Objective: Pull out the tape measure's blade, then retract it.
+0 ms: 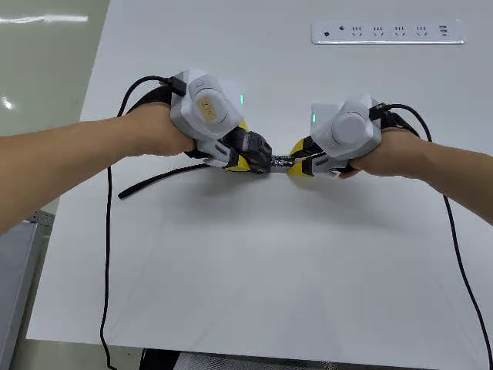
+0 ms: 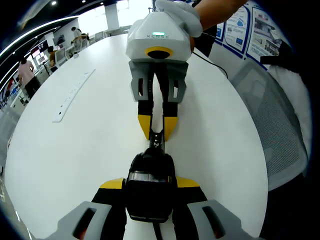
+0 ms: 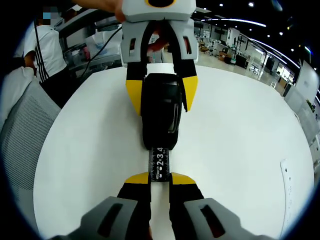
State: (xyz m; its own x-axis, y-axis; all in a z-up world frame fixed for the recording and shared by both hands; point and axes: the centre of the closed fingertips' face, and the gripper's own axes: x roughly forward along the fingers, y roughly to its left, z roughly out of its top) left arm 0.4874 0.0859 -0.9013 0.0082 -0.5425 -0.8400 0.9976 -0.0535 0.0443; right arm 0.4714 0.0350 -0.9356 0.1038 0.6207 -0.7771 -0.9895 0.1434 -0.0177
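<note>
Just above the table (image 1: 254, 293), near its middle, the tape measure (image 1: 254, 150) hangs between the two grippers. The left gripper (image 1: 245, 156) is clamped on the black case (image 2: 150, 190) from both sides. The right gripper (image 1: 302, 165) is pinched tight on the blade (image 1: 280, 162) close to its tip. In the right gripper view the numerals 2, 3 and 4 show on the blade between the case mouth and that gripper's grip. So only a short length is out and the grippers stand near each other; the pull looks barely begun.

To do it well, the case should be held steady and the right gripper drawn straight away along the blade's own line, level with the case mouth. A sideways or twisting pull could kink the blade or slide it out of the grip. The pinch is narrow and on a smooth strip, so a slow, even draw suits it. For the return, the right gripper would best ride back with the blade — not release it to snap home. A power strip (image 1: 387, 31) lies well apart at the table's far edge.
</note>
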